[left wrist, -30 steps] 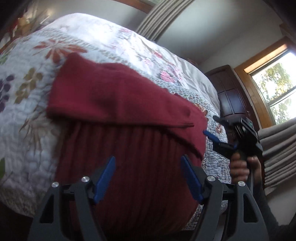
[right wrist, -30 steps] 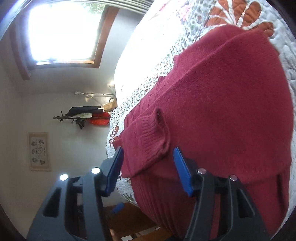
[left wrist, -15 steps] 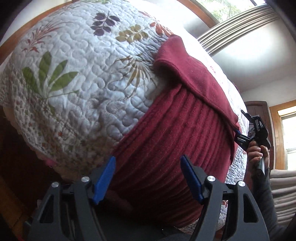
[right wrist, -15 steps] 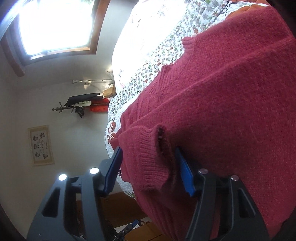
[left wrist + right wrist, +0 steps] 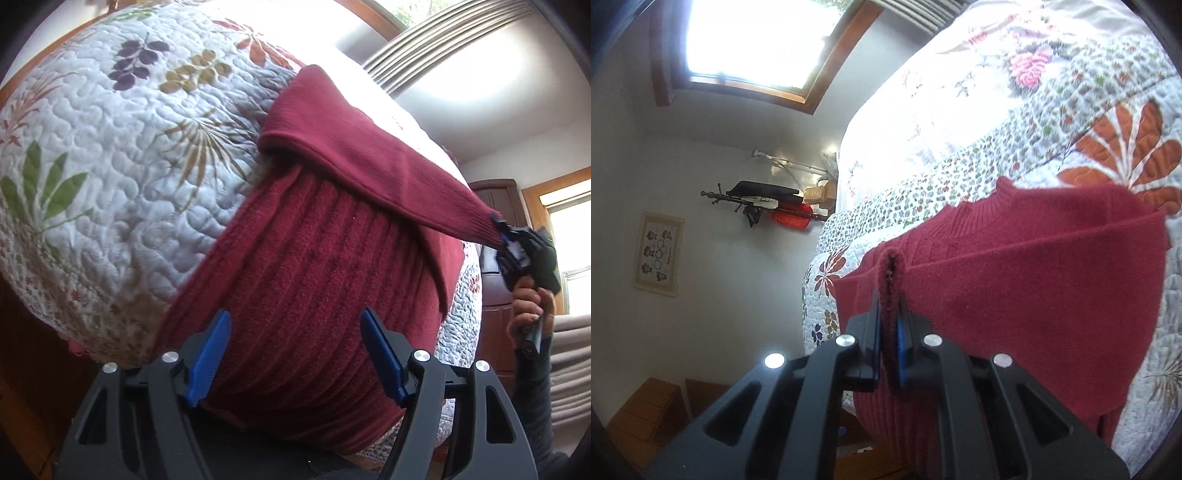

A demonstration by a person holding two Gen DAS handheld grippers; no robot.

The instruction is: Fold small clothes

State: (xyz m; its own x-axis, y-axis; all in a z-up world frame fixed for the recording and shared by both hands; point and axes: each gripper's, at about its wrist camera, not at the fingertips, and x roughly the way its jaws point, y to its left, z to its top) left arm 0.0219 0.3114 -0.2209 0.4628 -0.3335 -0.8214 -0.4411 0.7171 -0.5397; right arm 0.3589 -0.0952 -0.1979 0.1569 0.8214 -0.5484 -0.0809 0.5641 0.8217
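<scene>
Mid-frame on quilted bed (image 5: 110, 155): red sweater (image 5: 314, 277), cuff (image 5: 892, 266) pinched in right gripper (image 5: 888, 332), sleeve drawn taut, apparently for folding; left gripper (image 5: 295, 354) spread wide above the ribbed hem, empty.

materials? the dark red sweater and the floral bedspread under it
Dark red sweater: looks like a soft knit, wool or acrylic, can't tell which. Matte and fuzzy, with vertical ribbing on the hem and a ribbed cuff pinched in the right gripper.

White floral bedspread: looks like quilted cotton, hedged. Matte printed leaves and flowers, with puffy stitched swirls across its surface.
</scene>
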